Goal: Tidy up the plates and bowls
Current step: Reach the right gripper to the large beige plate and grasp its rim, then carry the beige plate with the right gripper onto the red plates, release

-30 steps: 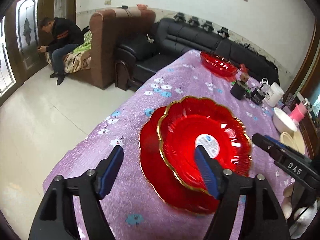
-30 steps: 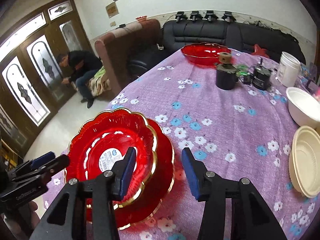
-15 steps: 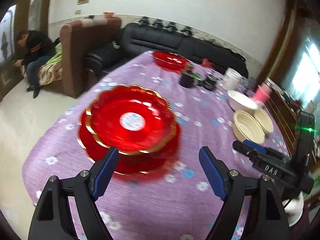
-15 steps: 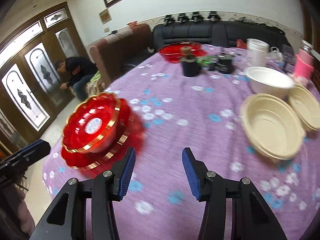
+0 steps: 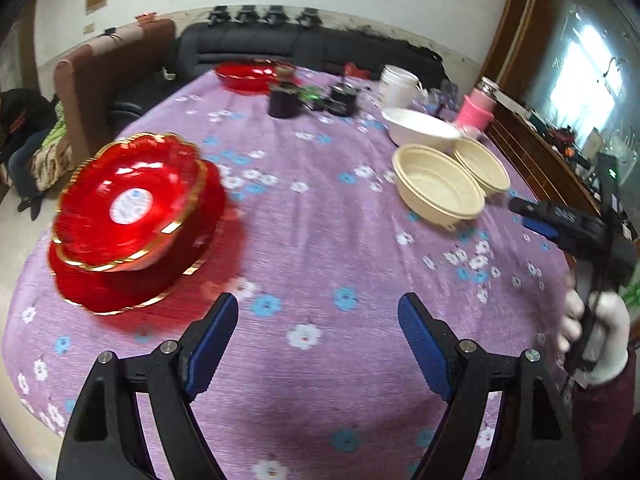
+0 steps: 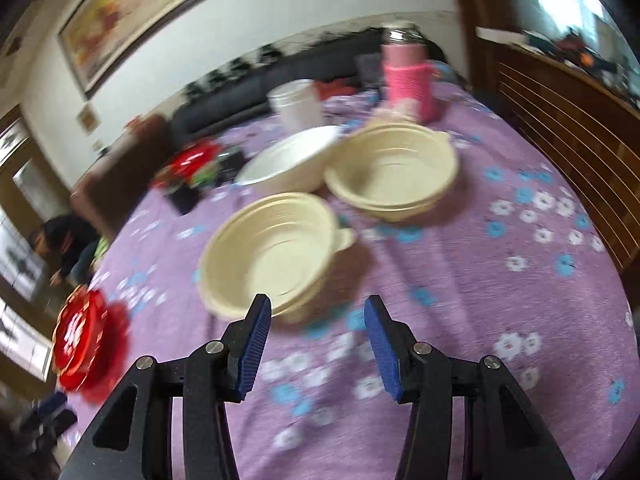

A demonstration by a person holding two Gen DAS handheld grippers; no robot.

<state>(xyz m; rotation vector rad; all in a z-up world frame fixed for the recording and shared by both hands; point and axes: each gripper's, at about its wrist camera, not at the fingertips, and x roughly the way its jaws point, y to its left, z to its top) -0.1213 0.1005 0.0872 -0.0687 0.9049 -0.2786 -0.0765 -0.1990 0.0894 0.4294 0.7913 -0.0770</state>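
My right gripper [image 6: 316,334] stands partly open with nothing between its blue pads, pointing down at the purple flowered cloth [image 6: 500,280]. Just ahead of it, slightly toward its left finger, sits the nearest cream bowl [image 6: 276,252], upright and empty, its small tab handle turned toward the gripper's right. Beyond that bowl are a second cream bowl [image 6: 394,170] and a white bowl [image 6: 290,162], close together; whether they touch I cannot tell through the blur.

My left gripper [image 5: 318,340] is wide and empty too. The log shows its jaws opened further within the last second and have since held. It hangs over bare cloth. The stacked red plates [image 5: 132,216] lie ahead and off its left side, the cream bowls ahead and well to its right.

I judge the plates settled and the bowls next. The right hand is plainly the nearer one. The bowl is round, so no long axis matters; the near rim facing my pads is the part to take.
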